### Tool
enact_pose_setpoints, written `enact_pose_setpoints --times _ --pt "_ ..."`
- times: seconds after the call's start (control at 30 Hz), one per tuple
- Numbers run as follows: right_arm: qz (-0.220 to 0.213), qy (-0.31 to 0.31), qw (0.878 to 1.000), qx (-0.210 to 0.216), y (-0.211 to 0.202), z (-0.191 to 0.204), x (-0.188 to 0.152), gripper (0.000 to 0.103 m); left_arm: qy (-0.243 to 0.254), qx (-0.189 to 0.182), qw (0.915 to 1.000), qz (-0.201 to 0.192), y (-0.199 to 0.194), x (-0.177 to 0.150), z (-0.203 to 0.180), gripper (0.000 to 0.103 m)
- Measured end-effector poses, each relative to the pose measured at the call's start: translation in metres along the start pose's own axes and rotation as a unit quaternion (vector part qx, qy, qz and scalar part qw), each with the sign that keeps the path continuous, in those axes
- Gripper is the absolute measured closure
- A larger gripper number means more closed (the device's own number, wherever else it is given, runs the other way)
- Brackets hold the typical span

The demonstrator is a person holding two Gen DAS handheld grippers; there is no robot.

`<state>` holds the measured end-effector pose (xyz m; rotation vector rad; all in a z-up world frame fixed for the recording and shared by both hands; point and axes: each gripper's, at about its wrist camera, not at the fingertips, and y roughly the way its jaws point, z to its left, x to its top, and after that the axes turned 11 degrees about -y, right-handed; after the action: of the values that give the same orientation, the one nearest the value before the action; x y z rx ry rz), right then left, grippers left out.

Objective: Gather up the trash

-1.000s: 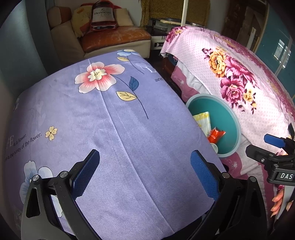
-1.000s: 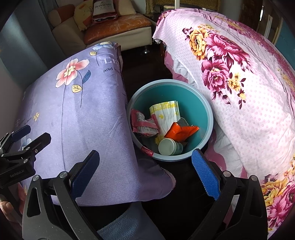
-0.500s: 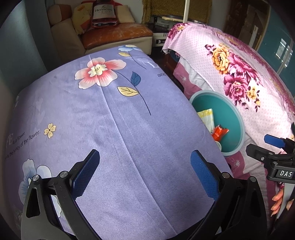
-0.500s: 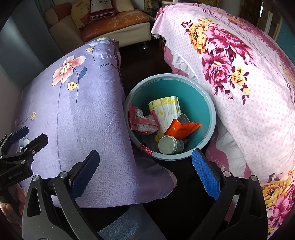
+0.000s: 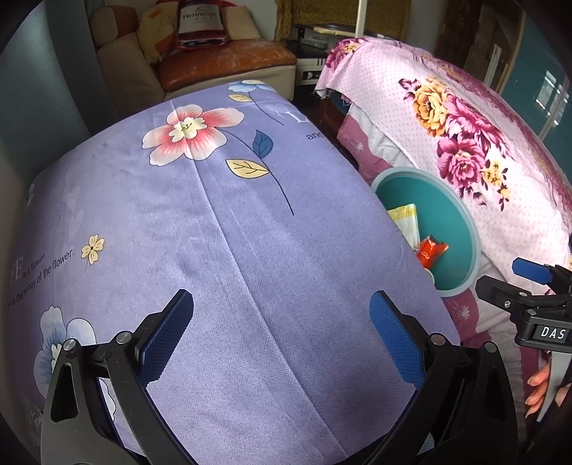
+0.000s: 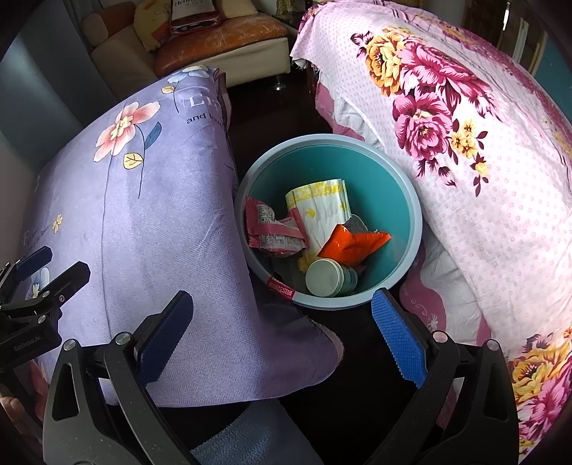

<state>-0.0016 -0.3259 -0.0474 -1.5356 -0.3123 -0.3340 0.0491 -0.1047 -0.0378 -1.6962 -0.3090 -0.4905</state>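
Note:
A teal trash bin [image 6: 389, 171] stands on the dark floor between two covered surfaces. Inside lie a red-and-white wrapper [image 6: 273, 232], a white-and-yellow packet [image 6: 321, 205], an orange wrapper [image 6: 352, 243] and a pale round cup [image 6: 327, 277]. My right gripper [image 6: 282, 336] is open and empty, above the near rim of the bin. My left gripper [image 5: 280, 339] is open and empty over the purple flowered cloth [image 5: 214, 221]. The bin [image 5: 461, 221] shows at the right of the left wrist view, partly hidden by the cloth.
A pink flowered bedcover [image 6: 482, 143] lies to the right of the bin. The purple cloth [image 6: 143, 214] hangs over the left side. A sofa [image 5: 221, 64] with a red bag [image 5: 200, 21] stands at the far end. Dark floor runs between the two covers.
Both grippers have drifted slightly; the bin sits a little further right in the left wrist view and a little higher in the right wrist view. Both stay open and empty.

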Motion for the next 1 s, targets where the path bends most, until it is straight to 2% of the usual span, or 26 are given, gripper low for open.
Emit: enact_pose_setpoints --times 1.0 --pt "-0.003 -0.016 1.000 -0.023 -0.0005 0.0039 -0.0001 0.007 -0.006 0.003 0.9999 0.014 0.0085 -0.0038 0.0013 0.004"
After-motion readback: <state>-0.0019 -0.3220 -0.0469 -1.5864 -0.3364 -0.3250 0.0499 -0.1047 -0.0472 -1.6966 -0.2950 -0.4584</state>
